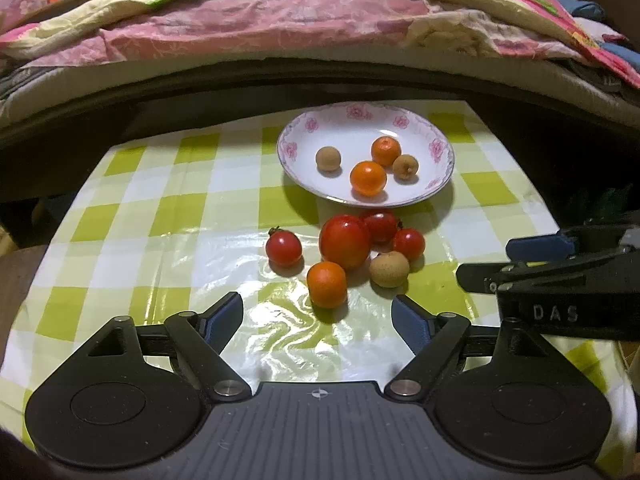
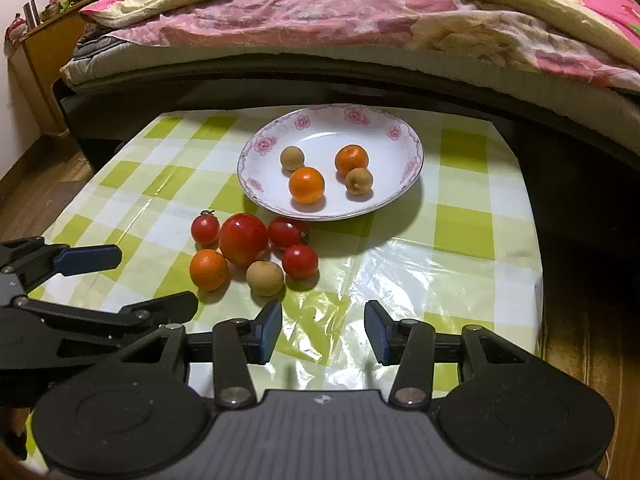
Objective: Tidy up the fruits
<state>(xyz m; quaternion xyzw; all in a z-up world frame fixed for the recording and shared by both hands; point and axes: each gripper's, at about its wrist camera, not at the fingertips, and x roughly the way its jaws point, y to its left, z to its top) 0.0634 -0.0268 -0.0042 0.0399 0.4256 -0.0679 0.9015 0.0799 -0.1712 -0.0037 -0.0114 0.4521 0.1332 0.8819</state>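
We see both grippers standing apart and empty. The left gripper has the loose orange just ahead of its pads, almost centred; the right gripper has the longan ahead and to its left. The plate holds 4 fruits; 6 lie on the cloth, probably next.

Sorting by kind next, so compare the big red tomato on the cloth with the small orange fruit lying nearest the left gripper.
The big red tomato is deep red and glossy; the small orange fruit is orange with a duller skin. The tomato is clearly larger. It sits mid-cluster, with smaller tomatoes close around it, while the orange fruit lies at the near edge, closest to the left gripper. Both are round and rest on the checked cloth, outside the plate.
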